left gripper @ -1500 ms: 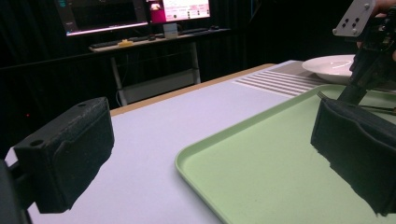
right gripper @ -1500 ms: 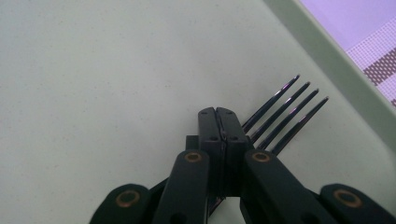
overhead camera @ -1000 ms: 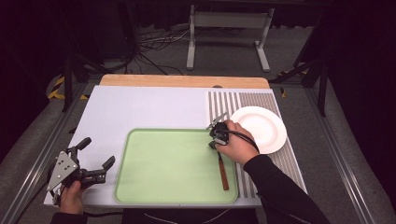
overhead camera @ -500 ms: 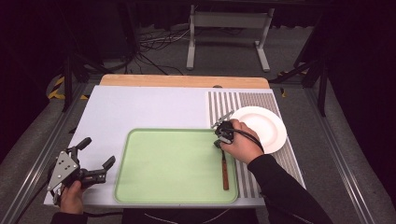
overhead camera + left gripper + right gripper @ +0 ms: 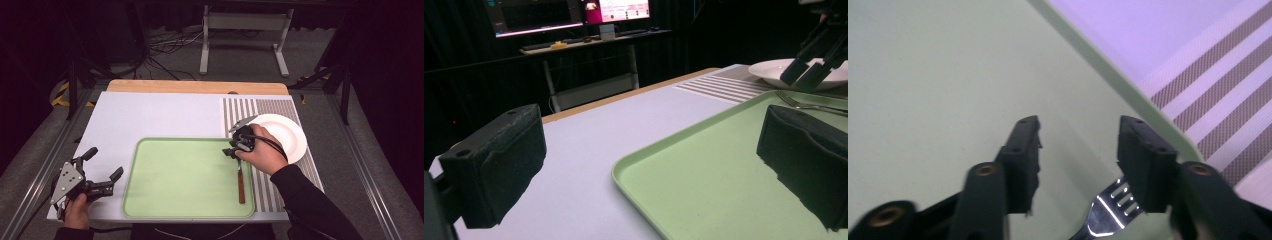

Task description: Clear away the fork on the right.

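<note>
Fork [image 5: 240, 176], wooden handle, lying flat at green tray's [image 5: 180, 200] right edge.

A brown-handled metal fork [image 5: 240, 179] lies in the pale green plastic tray [image 5: 175, 175], along its right edge. A round white ceramic plate [image 5: 285, 135] sits right of the tray, on the striped placemat [image 5: 265, 107].

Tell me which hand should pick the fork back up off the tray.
Right, probably. Its tongs have just opened and hang over the fork on the green tray. The left tongs sit open beyond the tray's far side.
</note>
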The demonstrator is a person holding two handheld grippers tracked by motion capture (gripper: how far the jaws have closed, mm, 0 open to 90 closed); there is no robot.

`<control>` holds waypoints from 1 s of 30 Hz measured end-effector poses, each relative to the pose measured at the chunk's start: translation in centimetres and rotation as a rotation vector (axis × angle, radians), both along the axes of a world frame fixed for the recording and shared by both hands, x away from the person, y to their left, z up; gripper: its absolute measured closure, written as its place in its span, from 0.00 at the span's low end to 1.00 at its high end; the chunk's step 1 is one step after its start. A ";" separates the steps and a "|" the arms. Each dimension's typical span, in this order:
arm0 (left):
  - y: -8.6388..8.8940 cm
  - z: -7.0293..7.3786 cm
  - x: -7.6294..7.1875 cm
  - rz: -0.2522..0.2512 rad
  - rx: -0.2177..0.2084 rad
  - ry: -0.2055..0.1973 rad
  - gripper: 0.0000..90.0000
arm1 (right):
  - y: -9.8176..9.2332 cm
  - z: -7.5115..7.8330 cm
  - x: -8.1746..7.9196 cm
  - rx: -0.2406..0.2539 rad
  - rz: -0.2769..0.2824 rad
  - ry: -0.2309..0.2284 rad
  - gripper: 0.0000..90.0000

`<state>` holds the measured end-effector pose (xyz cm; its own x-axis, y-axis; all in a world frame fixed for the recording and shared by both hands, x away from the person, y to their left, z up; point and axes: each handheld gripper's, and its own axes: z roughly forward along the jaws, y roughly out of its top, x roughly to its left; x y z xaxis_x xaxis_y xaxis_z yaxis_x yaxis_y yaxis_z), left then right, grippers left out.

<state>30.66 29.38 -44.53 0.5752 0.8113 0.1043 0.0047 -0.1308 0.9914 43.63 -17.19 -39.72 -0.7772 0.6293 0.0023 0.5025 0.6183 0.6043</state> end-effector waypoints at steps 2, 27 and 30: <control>0.0 0.0 0.0 0.002 0.000 -0.001 0.00 | -0.3 0.6 -0.3 0.026 0.013 -0.027 0.43; -0.1 0.0 -0.1 0.001 -0.001 -0.002 0.00 | -6.8 4.5 -5.2 0.266 0.120 -0.295 0.15; -0.1 0.0 0.0 0.003 -0.001 -0.002 0.00 | -7.7 4.4 -5.6 0.295 0.115 -0.316 0.14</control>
<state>30.61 29.31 -44.54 0.5728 0.8130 0.1046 0.0030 -0.1297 0.9915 38.07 -24.84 -35.32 -0.8335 0.5466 -0.0804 0.2026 0.4378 0.8759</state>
